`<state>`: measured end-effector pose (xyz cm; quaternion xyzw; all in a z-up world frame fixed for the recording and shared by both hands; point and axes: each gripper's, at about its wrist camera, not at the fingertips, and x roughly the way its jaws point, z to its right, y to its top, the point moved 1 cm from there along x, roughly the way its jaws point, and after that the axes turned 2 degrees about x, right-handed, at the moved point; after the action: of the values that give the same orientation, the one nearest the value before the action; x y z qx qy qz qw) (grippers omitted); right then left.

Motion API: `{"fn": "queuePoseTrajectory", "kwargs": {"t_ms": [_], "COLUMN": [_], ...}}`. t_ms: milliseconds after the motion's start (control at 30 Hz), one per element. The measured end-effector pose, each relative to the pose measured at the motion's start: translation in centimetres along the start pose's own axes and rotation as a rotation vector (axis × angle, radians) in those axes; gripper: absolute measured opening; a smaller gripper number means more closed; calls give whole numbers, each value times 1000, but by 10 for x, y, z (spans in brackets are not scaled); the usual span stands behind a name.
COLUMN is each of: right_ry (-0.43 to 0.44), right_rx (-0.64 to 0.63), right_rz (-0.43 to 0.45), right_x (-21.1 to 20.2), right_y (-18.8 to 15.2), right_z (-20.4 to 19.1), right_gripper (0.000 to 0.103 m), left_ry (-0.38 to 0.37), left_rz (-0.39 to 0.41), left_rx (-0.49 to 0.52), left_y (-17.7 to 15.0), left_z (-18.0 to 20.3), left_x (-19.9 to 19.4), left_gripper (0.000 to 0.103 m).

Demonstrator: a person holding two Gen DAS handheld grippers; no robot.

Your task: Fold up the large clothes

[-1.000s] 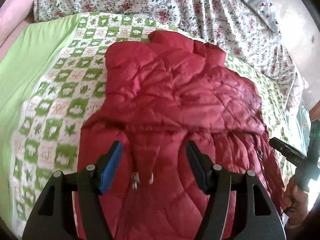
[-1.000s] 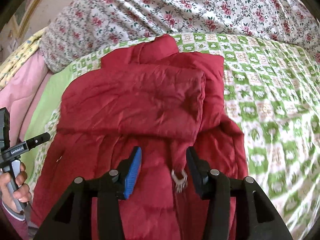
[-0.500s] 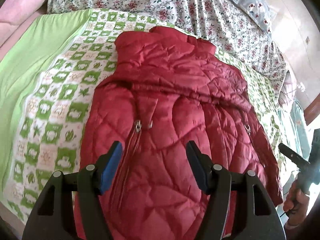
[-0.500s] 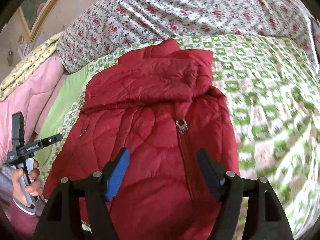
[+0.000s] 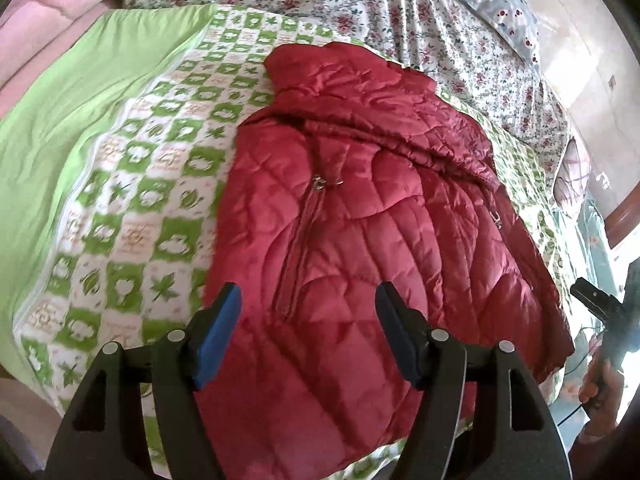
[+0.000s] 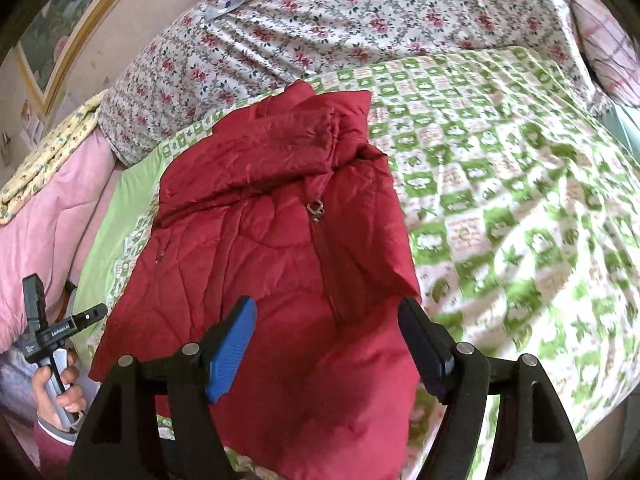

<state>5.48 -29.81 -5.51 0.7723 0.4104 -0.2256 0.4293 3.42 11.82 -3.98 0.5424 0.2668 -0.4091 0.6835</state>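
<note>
A red quilted jacket (image 5: 372, 224) lies flat on the green checked bedspread (image 5: 132, 184), sleeves folded across its upper part, zipper pull showing. It also shows in the right wrist view (image 6: 280, 248). My left gripper (image 5: 308, 300) is open and empty, above the jacket's near hem. My right gripper (image 6: 328, 316) is open and empty, above the hem on the other side. Each gripper also shows in the other's view, hand-held beside the bed: the right gripper (image 5: 600, 308) and the left gripper (image 6: 68, 324).
A floral quilt (image 6: 340, 32) lies behind the jacket. A pink blanket (image 6: 44, 216) is piled at the left. The bed's near edge runs just under the jacket's hem.
Both grippers have pulled back and up from the jacket toward the bed's near edge. More of the jacket and its hem is in view. Both stay open.
</note>
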Motion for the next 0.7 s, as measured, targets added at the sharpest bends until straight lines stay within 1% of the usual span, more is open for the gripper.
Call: {"fn": "queuePoseTrajectory", "kwargs": {"t_ms": [67, 200, 333, 500, 600, 700], "right_ry": [1, 1, -17, -38, -67, -140], "right_rx": [7, 16, 23, 19, -2, -40], "right_rz": [-2, -6, -21, -59, -89, -122], "right_x": [-3, -6, -3, 8, 18, 28], "right_y": [-4, -13, -18, -22, -25, -30], "right_z": [1, 4, 8, 6, 1, -2], "right_gripper": [76, 78, 78, 78, 78, 78], "left_ry": [14, 18, 29, 9, 0, -8], "left_rz": [-6, -11, -18, -32, -36, -52], "left_rx": [-8, -25, -38, -60, -49, -34], "left_y": [-5, -14, -21, -26, -27, -29], "left_z": [-6, -18, -27, -34, -32, -28], "left_x": [-2, -5, -5, -3, -2, 3], "left_gripper": [69, 69, 69, 69, 69, 69]}}
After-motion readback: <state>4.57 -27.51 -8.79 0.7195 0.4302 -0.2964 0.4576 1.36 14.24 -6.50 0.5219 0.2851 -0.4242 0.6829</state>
